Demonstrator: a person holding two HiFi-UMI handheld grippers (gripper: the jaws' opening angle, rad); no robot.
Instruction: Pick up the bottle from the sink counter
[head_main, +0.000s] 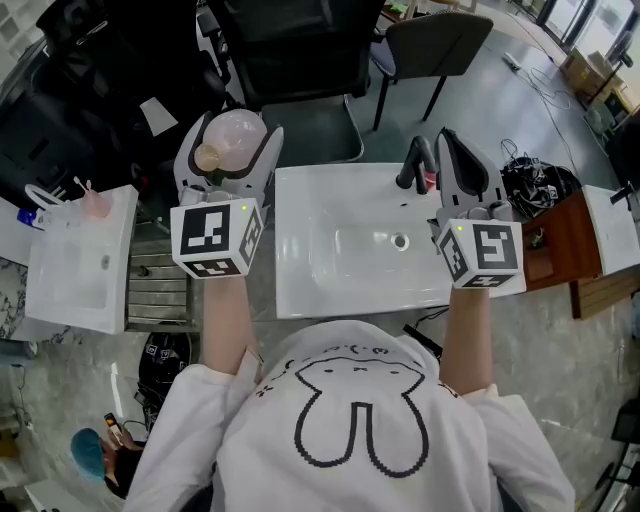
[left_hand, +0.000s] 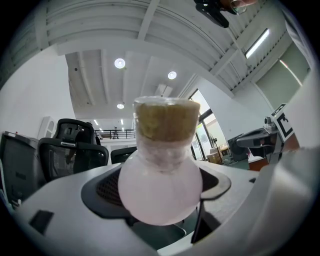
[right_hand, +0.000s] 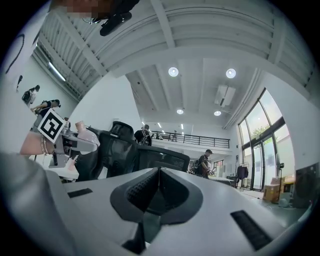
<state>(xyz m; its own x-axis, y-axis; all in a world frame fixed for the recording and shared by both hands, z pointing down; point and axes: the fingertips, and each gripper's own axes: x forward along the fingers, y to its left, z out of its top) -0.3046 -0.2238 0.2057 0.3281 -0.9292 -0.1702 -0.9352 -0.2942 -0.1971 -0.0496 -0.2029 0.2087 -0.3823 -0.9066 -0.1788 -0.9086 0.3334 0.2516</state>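
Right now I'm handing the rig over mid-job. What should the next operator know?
Left gripper: shut on the bottle, the round pink body between its jaws, cork in.
Right gripper: shut, empty, above the sink's right edge near the tap.
Done: bottle is lifted, held left of the sink.
Left: probably nothing, just hold the grip steady.

In the head view the left gripper (head_main: 236, 132)'s jaws cover both flanks of the bottle (head_main: 240, 142), leaving only its pink dome and cork showing. In the left gripper view that dome hides where the jaws meet it. The right gripper (head_main: 449, 145) covers part of the faucet (head_main: 413, 165) and of a pink thing (head_main: 429, 181) at the faucet's 4 o'clock, too small to name; at 3 o'clock a white panel (head_main: 612, 230) runs off the edge.
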